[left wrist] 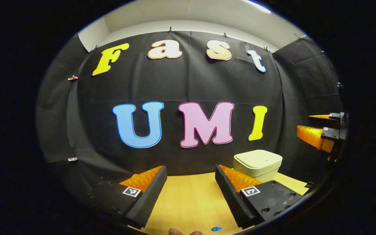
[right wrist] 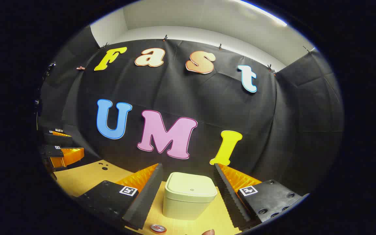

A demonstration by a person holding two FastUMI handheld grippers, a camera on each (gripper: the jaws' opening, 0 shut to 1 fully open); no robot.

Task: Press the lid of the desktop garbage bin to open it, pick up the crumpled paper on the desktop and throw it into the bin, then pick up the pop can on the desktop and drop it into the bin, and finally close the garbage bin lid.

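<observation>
A pale cream garbage bin (right wrist: 189,195) with its lid down stands on the wooden desktop (right wrist: 83,178), straight ahead between the fingers of my open right gripper (right wrist: 188,195), which holds nothing. In the left gripper view the same bin (left wrist: 258,164) sits at the right, just beyond the right finger of my open, empty left gripper (left wrist: 191,192). The top of a pop can (right wrist: 158,228) with a red rim shows at the bottom edge of the right gripper view, in front of the bin. The right gripper (left wrist: 320,132) appears far right in the left gripper view, and the left gripper (right wrist: 62,151) far left in the right one.
A small blue mark (left wrist: 216,229) lies on the desktop (left wrist: 188,202) near the bottom of the left gripper view. Fingertips of a hand (left wrist: 184,232) show at the lower edge. The black cloth wall closes off the back and sides of the desk.
</observation>
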